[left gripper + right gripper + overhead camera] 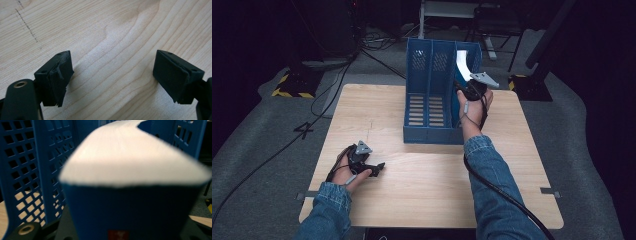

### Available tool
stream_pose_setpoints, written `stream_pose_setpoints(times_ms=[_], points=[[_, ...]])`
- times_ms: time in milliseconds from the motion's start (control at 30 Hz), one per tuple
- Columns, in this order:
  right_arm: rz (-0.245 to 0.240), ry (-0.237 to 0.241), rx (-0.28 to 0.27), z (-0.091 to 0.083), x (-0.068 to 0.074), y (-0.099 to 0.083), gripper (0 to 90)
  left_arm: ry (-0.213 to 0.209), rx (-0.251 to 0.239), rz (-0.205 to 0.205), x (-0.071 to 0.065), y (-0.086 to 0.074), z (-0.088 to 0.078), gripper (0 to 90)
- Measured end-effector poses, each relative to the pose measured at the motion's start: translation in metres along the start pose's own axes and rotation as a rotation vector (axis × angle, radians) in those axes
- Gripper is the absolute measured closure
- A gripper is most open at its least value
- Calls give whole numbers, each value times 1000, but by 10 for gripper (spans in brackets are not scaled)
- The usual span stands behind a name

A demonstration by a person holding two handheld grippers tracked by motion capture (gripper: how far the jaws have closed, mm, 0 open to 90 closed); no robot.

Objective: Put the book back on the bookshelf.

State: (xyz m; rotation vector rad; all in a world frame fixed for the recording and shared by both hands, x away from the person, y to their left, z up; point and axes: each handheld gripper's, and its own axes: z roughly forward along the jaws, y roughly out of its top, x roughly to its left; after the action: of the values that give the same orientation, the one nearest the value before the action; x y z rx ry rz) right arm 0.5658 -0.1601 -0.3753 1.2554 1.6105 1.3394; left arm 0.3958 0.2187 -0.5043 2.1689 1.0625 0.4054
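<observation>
Right gripper (pixel 465 86) is up at the blue file rack (pixel 432 100), far centre of the wooden table (pixel 422 185), clamped on what looks like a thick blue-covered book (pixel 135 177) in the rack's rightmost slot. Left gripper (pixel 374 169) rests near-left on the table, jaws spread wide, nothing between them.

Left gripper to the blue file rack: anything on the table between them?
Nothing: in the high view, bare wooden table separates the left gripper from the blue file rack.
</observation>
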Motion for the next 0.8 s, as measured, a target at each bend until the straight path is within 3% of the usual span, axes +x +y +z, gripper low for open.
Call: stream_pose_setpoints(times_ms=[100,400,533,600,633,800], points=[[1,-15,-18,4,2,-2,581,-2,-1,3,0,0,0,168],[4,-12,13,12,-4,4,571,-6,2,1,0,0,0,168],[13,-5,34,9,-5,4,481,-4,2,5,0,0,0,167],[45,13,28,5,-8,5,398,-5,2,2,0,0,0,167],[41,24,32,-1,-10,7,341,-5,2,1,0,0,0,167],[20,53,27,-18,-11,14,281,-4,2,5,0,0,0,167]])
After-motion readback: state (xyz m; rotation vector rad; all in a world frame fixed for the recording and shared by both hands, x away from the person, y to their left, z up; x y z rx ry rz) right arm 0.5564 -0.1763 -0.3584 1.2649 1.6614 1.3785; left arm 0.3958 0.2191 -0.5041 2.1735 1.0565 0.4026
